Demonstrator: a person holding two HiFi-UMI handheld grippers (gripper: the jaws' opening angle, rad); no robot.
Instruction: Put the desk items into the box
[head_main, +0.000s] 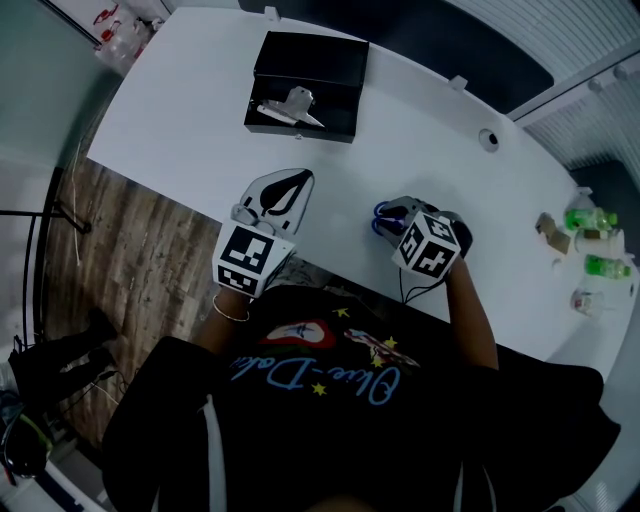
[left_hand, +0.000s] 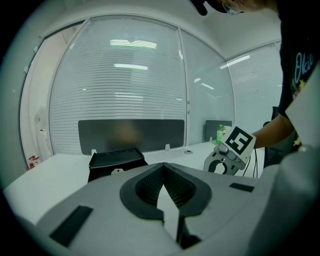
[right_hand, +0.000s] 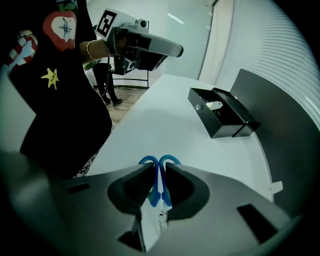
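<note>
A pair of blue-handled scissors hangs between the pads of my right gripper, which is shut on it a little above the white table. In the head view only the blue loops of the scissors show in front of the right gripper. An open black box stands at the far side of the table with a silver metal item inside. The left gripper is held over the near edge, pointing at the box, jaws together and nothing between them.
Green bottles and small items stand at the table's right end. A round cable hole sits right of the box. A dark partition panel lines the table's far edge. Wooden floor lies to the left.
</note>
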